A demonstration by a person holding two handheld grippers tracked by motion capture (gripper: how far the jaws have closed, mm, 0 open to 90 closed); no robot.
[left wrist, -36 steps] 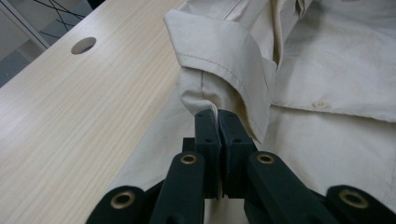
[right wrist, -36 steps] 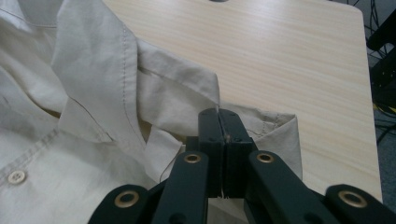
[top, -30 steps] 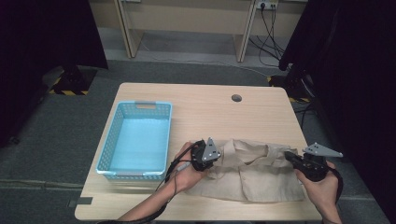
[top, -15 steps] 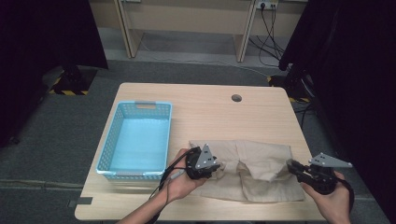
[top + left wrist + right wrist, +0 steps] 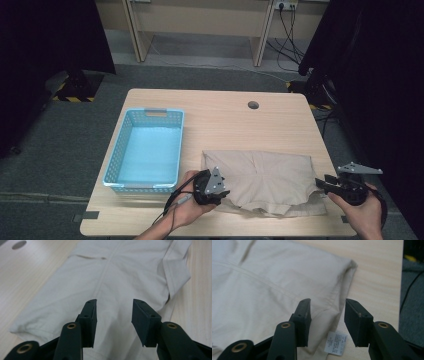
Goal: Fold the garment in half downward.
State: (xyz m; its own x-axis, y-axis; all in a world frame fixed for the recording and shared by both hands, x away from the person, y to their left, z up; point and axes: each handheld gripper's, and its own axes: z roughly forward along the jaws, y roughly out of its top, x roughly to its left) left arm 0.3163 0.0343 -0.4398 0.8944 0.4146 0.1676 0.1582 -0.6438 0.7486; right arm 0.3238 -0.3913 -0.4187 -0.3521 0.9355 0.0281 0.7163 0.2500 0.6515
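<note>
- Your left gripper (image 5: pixel 223 191) sits at the near left corner of the beige garment (image 5: pixel 265 177); its jaws have just been opening and now stand apart, released, with cloth lying under the gap and no pad pressing on it
- In the left gripper view the same gripper (image 5: pixel 113 315) looks along the garment (image 5: pixel 112 277), a stitched seam running away between the jaws
- Your right gripper (image 5: pixel 320 183) is at the garment's near right edge; jaws likewise just been opening, now apart and holding nothing
- In the right gripper view that gripper (image 5: pixel 327 315) hovers over the garment's folded edge (image 5: pixel 274 282), and a white care label (image 5: pixel 336 343) pokes out from under the cloth right below the gap
- Garment lies flattened and folded on the wooden table (image 5: pixel 220 115), on its near right part
- Blue basket (image 5: pixel 145 150) stands just left of the garment, not touching it
- Round cable hole (image 5: pixel 253 105) sits in the tabletop beyond the garment, well apart from it
</note>
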